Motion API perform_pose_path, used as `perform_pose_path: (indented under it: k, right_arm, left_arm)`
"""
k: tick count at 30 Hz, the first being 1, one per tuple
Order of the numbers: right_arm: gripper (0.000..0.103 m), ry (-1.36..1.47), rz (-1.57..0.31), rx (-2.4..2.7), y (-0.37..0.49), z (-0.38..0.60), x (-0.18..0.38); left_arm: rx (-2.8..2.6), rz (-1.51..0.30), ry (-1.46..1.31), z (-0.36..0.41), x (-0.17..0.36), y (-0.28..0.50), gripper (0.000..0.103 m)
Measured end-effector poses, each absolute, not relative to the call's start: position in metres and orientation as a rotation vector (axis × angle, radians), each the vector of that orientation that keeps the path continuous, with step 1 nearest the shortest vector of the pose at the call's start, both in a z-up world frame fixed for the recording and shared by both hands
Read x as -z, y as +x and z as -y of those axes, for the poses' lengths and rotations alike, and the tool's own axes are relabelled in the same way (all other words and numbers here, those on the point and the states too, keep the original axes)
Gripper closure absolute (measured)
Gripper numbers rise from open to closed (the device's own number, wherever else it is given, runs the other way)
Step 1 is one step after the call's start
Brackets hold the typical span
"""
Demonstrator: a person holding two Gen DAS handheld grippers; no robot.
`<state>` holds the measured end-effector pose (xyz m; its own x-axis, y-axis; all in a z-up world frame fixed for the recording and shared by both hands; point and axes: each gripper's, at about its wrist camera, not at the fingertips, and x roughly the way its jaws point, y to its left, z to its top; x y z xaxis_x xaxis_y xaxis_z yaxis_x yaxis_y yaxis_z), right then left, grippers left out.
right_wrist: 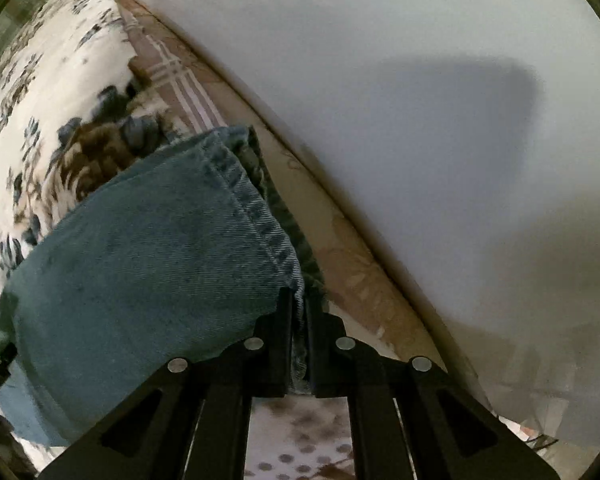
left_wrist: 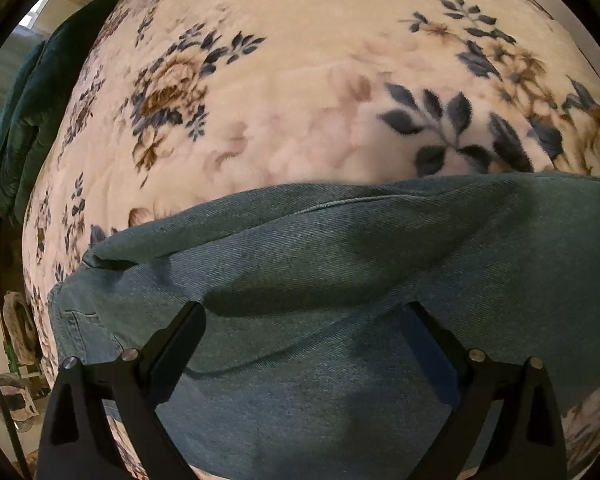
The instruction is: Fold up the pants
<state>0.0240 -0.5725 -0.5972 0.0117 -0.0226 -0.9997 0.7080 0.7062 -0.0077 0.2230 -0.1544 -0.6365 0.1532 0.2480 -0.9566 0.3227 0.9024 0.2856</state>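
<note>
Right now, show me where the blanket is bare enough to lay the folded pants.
Free: floral blanket beyond the jeans, bordered by dark green cloth. Crowded: the hem end, tight against the wall.

Pants (left_wrist: 340, 280): faded blue-green denim, twill weave visible, spread over floral blanket. Broad rumpled panel with long seam ridge along far edge; pocket stitching at left. In right wrist view, leg end (right_wrist: 236, 200) with double-stitched hem lifted off blanket, hem corner pinched, near wall.
</note>
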Motion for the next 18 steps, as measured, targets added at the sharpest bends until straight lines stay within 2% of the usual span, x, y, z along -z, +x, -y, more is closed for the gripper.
perform_pose_path:
  k: [1,2,3,5,8,11,13,14,15,17,18]
  right_arm:
    - [0.087,0.609,-1.471,0.626,0.028,0.576,0.593]
    - [0.076,0.608,-1.463,0.627,0.034,0.581,0.585]
    - [0.054,0.601,-1.442,0.633,0.044,0.585,0.574]
    - [0.026,0.593,-1.375,0.608,0.058,0.591,0.557]
    - [0.026,0.539,-1.386,0.556,0.086,0.594,0.557]
    - [0.026,0.522,-1.455,0.52,0.125,0.601,0.588]
    - [0.032,0.575,-1.531,0.448,0.14,0.603,0.613]
    - [0.051,0.566,-1.546,0.435,0.141,0.6,0.62]
    - [0.084,0.461,-1.572,0.464,0.146,0.595,0.623]
    - [0.091,0.229,-1.566,0.5,0.149,0.581,0.613]
    - [0.099,0.147,-1.538,0.516,0.149,0.575,0.605]
  left_arm:
    - [0.06,-1.435,0.481,0.155,0.637,0.223,0.003]
    - [0.063,-1.439,0.475,0.155,0.637,0.223,0.003]
    - [0.065,-1.442,0.468,0.155,0.637,0.224,0.003]
    - [0.066,-1.44,0.466,0.156,0.636,0.224,0.003]
    - [0.065,-1.43,0.462,0.159,0.633,0.226,0.003]
    - [0.062,-1.411,0.461,0.166,0.633,0.229,0.003]
    - [0.064,-1.413,0.477,0.171,0.637,0.231,0.003]
    - [0.068,-1.417,0.482,0.173,0.638,0.232,0.003]
    - [0.07,-1.414,0.487,0.175,0.639,0.232,0.003]
    - [0.08,-1.411,0.491,0.177,0.639,0.232,0.003]
    - [0.083,-1.406,0.491,0.177,0.638,0.232,0.003]
